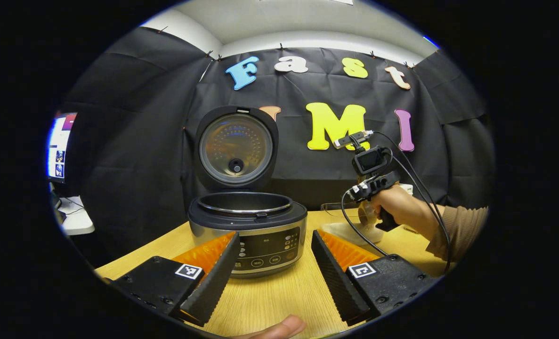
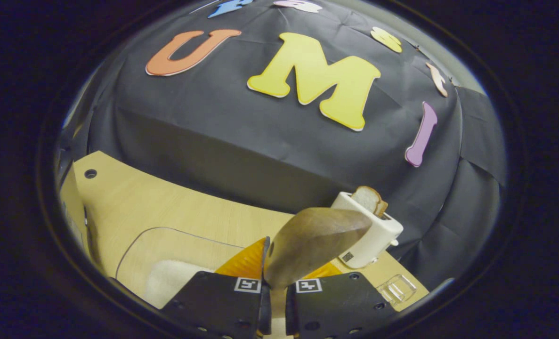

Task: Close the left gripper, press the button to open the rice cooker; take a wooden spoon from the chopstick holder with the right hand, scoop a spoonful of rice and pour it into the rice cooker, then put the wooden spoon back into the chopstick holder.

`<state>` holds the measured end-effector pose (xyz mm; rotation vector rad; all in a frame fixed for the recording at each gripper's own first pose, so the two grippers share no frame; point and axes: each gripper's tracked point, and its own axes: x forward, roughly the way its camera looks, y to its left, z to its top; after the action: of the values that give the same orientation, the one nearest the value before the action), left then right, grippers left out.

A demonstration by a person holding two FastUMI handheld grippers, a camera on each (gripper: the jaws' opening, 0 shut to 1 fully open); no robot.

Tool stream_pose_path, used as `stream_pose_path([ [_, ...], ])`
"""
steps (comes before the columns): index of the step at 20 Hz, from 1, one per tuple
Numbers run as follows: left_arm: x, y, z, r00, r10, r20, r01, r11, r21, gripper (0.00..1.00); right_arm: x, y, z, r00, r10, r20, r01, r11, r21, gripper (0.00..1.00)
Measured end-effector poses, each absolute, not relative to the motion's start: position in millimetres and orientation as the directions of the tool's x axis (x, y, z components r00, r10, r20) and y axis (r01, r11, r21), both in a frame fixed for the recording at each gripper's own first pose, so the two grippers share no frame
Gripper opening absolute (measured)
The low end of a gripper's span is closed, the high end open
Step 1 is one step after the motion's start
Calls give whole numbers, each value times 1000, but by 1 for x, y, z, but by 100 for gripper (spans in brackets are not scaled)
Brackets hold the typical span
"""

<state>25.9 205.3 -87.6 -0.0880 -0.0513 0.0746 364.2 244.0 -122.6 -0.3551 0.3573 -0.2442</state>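
My rice cooker (image 1: 247,230) sits on the worktop (image 1: 270,296) with its round lid (image 1: 236,147) standing upright and open, the dark inner pot (image 1: 245,203) exposed. My right tongs (image 2: 274,263) pinch the wooden spoon (image 2: 314,240), its bowl pointing up and forward.

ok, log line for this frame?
dark rice cooker: lid up | left gripper: open | right gripper: shut on brown wooden spoon | clear rice container: below

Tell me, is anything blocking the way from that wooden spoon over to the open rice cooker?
Nothing visible does. The rice cooker stands with its lid up and its pot mouth uncovered. The right gripper holds the wooden spoon off to the cooker's side, with bare table between.
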Motion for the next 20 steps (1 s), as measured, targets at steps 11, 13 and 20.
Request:
stream_pose_path([
  [11, 24, 205, -94, 997, 52, 59, -44, 992, -121, 96, 360, 280, -148, 905, -214, -367, 153, 970, -190, 12],
  [13, 26, 205, -97, 997, 50, 54, -43, 991, -126, 96, 361, 285, -148, 907, -135, -399, 134, 991, -30, 12],
  [20, 28, 205, -100, 998, 52, 45, -46, 991, -126, 97, 363, 284, -151, 896, 55, -440, 102, 940, 325, 12],
])
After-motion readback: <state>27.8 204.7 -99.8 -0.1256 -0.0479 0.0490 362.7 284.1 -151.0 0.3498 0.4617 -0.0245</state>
